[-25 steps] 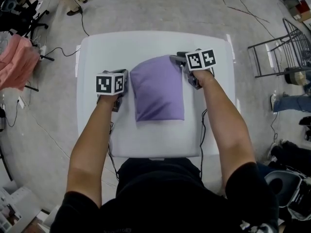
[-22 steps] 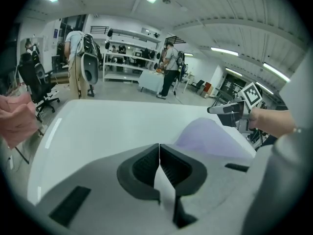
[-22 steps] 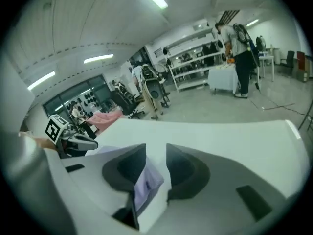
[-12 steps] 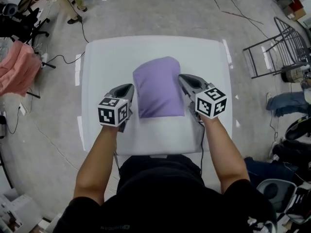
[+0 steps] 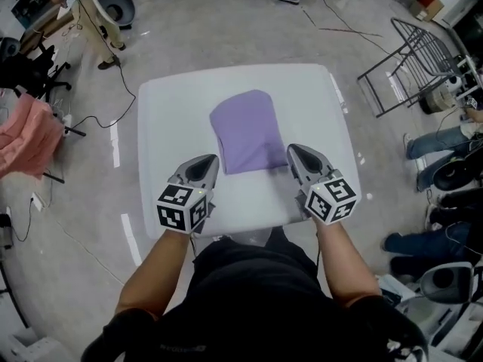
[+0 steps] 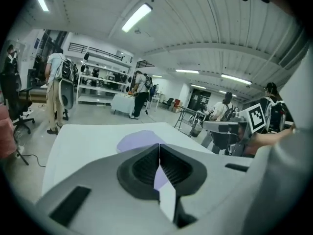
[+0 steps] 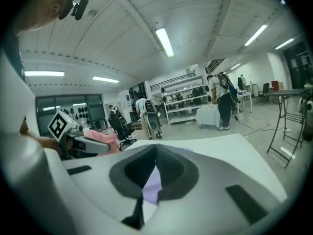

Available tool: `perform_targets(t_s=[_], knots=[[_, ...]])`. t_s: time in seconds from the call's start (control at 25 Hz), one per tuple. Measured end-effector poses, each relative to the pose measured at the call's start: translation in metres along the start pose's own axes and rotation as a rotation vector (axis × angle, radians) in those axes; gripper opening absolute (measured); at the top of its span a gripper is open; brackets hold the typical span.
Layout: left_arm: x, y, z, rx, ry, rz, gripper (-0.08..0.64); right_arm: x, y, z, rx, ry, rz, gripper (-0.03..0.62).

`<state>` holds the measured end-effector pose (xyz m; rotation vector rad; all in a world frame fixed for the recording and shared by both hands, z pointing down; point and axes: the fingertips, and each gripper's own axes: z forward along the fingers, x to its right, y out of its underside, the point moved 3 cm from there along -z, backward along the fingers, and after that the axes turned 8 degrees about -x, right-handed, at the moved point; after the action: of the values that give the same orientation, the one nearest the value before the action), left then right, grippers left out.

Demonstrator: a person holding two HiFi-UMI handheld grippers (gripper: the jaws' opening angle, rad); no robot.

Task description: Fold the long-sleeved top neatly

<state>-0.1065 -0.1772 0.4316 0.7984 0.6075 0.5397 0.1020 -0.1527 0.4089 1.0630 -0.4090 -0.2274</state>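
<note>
White table (image 5: 158, 127), folded top (image 5: 241, 130) ahead of left gripper (image 5: 210, 161), right gripper (image 5: 294, 151), both clenched empty

Bright, even light from long white ceiling tube lamps (image 6: 137, 16), barely any shadow on the white square table (image 5: 166, 127). Gripper views warp toward dark round edges; grey plastic left gripper (image 6: 159, 151) looks soft up close.

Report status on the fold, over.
Left gripper and right gripper shut, empty. Purple top folded, lying on the white table. Nothing in the way.
</note>
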Motion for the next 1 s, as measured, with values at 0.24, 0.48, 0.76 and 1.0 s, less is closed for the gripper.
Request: perform_targets(t_s=[0.24,0.48,0.76,1.0], knots=[[0.052,0.011,-0.029,0.009,0.021,0.077,0.006,-0.027,0.002,-0.055,0.046,-0.043,-0.035,0.005],[0.099,0.035,-0.042,0.036,-0.029,0.086,0.006,-0.032,0.028,-0.091,-0.038,-0.075,-0.089,0.003],[0.127,0.065,-0.049,0.071,-0.131,0.002,0.008,-0.028,0.056,-0.126,-0.069,-0.131,-0.093,0.003],[0.137,0.076,-0.059,0.06,-0.178,0.009,0.006,-0.023,0.064,-0.139,-0.048,-0.154,-0.065,0.003]])
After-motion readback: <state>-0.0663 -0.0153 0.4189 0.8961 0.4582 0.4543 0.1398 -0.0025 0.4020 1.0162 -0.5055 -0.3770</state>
